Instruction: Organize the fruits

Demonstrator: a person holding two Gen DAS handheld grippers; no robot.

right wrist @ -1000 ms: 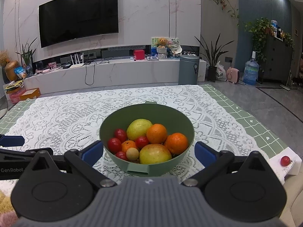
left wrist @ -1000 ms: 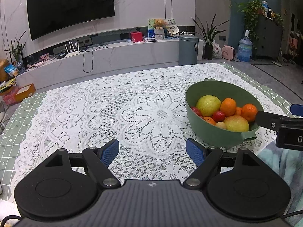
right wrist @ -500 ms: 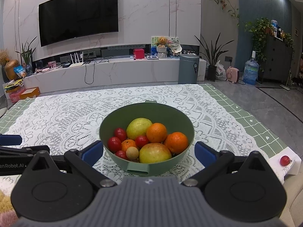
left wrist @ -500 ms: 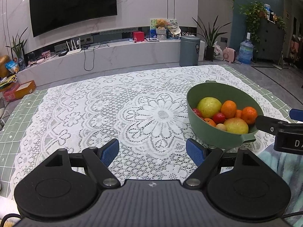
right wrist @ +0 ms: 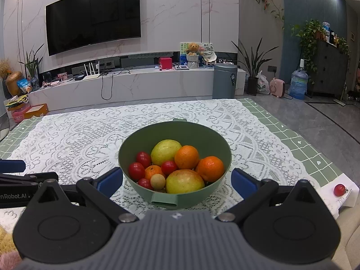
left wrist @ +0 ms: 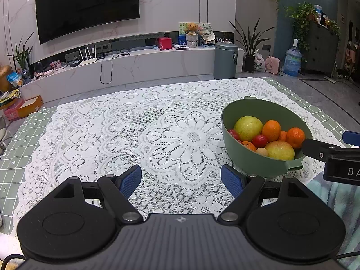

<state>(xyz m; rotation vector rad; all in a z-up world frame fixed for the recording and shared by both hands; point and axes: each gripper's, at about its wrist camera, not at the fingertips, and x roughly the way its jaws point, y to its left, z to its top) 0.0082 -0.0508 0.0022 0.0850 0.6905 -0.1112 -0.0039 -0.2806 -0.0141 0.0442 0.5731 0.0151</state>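
A green bowl [right wrist: 211, 139] stands on the lace tablecloth near the table's front edge, holding yellow-green apples [right wrist: 165, 151], oranges [right wrist: 186, 156], small red tomatoes [right wrist: 136, 171] and a small tan round fruit [right wrist: 157, 181]. My right gripper [right wrist: 176, 181] is open and empty, its blue pads either side of the bowl's near wall. My left gripper [left wrist: 181, 178] is open and empty over bare lace, left of the bowl [left wrist: 258, 112]. One red tomato [right wrist: 339, 189] lies on a white box at the right.
The white lace cloth [left wrist: 135, 135] covers a green checked table. The white box [right wrist: 330, 196] sits at the table's right front corner. The right gripper's arm [left wrist: 333, 157] shows at the right edge of the left wrist view. A TV wall lies beyond.
The left gripper has tilted up and drawn back slightly, so the bowl sits lower in its view. The right gripper has barely moved. Both stay open.
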